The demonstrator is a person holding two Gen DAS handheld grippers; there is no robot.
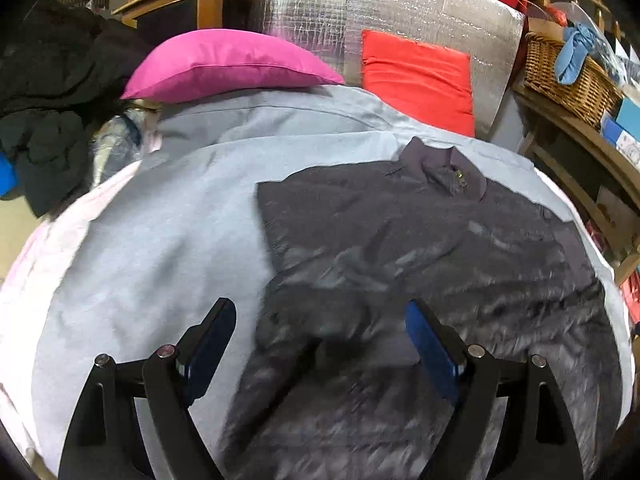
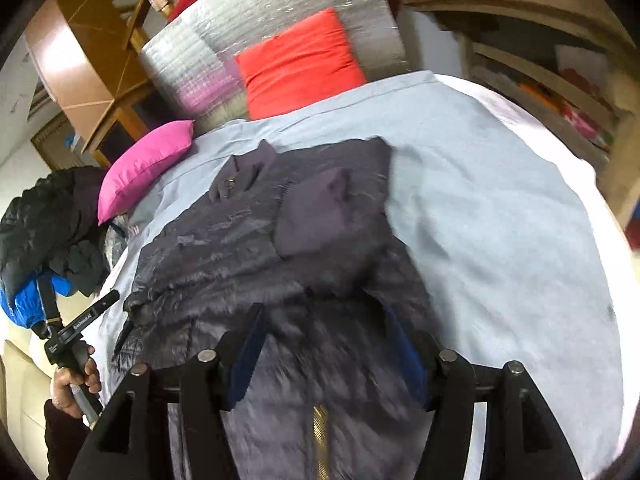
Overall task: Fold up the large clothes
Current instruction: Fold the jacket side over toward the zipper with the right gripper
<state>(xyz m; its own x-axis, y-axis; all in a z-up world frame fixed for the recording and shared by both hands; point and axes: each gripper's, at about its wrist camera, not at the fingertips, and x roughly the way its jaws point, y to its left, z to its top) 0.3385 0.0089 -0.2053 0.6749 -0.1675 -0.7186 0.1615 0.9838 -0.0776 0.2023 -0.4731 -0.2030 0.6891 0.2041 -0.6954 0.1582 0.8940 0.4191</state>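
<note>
A dark purple-grey puffer jacket [image 1: 420,240] lies spread on the light blue bed sheet [image 1: 168,232], collar toward the pillows. In the right wrist view one sleeve [image 2: 320,216] is folded across the jacket's [image 2: 224,256] chest. My left gripper [image 1: 320,320] hovers over the jacket's left edge, open, with nothing between its blue pads. My right gripper [image 2: 326,336] hangs over the jacket's lower part by the zipper, its jaws apart. The fabric under it is blurred and no pinch shows. A hand [image 2: 76,384] holds the left gripper's handle at the bed's left edge.
A pink pillow [image 1: 224,64] and a red pillow [image 1: 420,80] lean against a silver foil panel [image 1: 400,4] at the bed's head. Dark clothes [image 1: 52,92] are piled on the left. A wicker basket [image 1: 568,76] sits on a wooden shelf [image 1: 580,152] on the right.
</note>
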